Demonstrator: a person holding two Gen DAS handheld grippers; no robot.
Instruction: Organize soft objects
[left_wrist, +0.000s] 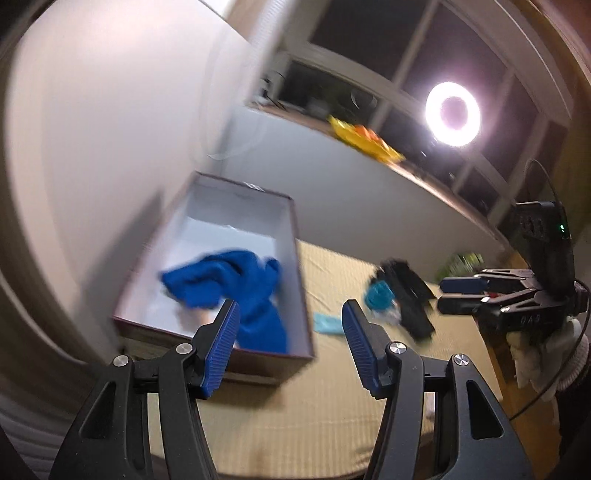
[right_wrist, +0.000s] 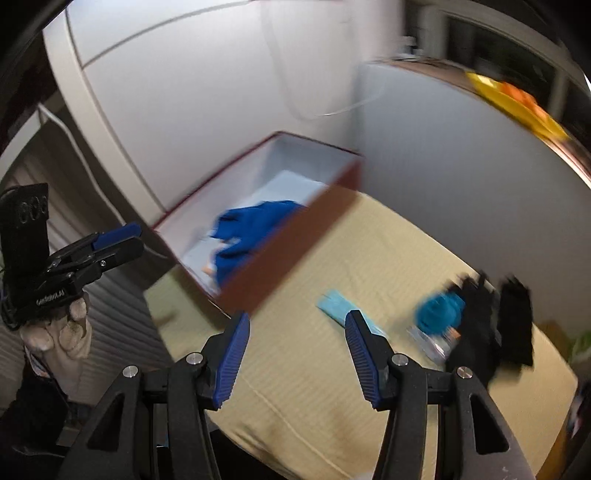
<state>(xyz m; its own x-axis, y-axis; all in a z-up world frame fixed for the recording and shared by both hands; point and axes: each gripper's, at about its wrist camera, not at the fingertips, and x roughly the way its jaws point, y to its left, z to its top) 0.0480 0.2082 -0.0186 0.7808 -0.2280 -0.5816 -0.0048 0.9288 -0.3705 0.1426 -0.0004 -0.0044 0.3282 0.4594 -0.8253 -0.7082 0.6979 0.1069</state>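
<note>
- The left gripper (left_wrist: 290, 328) hangs above the near part of the yellow bedspread (left_wrist: 295, 413), its blue-padded jaws spread wide with nothing between them; it points toward the box's near corner.
- The right gripper (right_wrist: 297, 339) is likewise spread apart and empty, held over the near edge of the bedspread, aimed at the light blue cloth (right_wrist: 338, 306).
- The box (left_wrist: 291, 236) sits at the far left corner of the bedspread, against the white wall. A dark blue cloth (left_wrist: 236, 288) lies bunched inside it, toward the near end; that item looks already put away.
- Left on the bedspread, well apart from the box toward the right edge:
  - the light blue cloth, flat, nearest the box;
  - a teal bundle (right_wrist: 439, 310), just beside a small clear packet-like thing too blurred to name;
  - black garments (right_wrist: 491, 328), in a loose heap touching the teal bundle.
- My judgement: the task is early, with one piece boxed and at least three soft pieces outstanding. The light blue cloth is the nearest pick for either gripper.
- Both views are motion-blurred, so finer cloth detail cannot be told.
</note>
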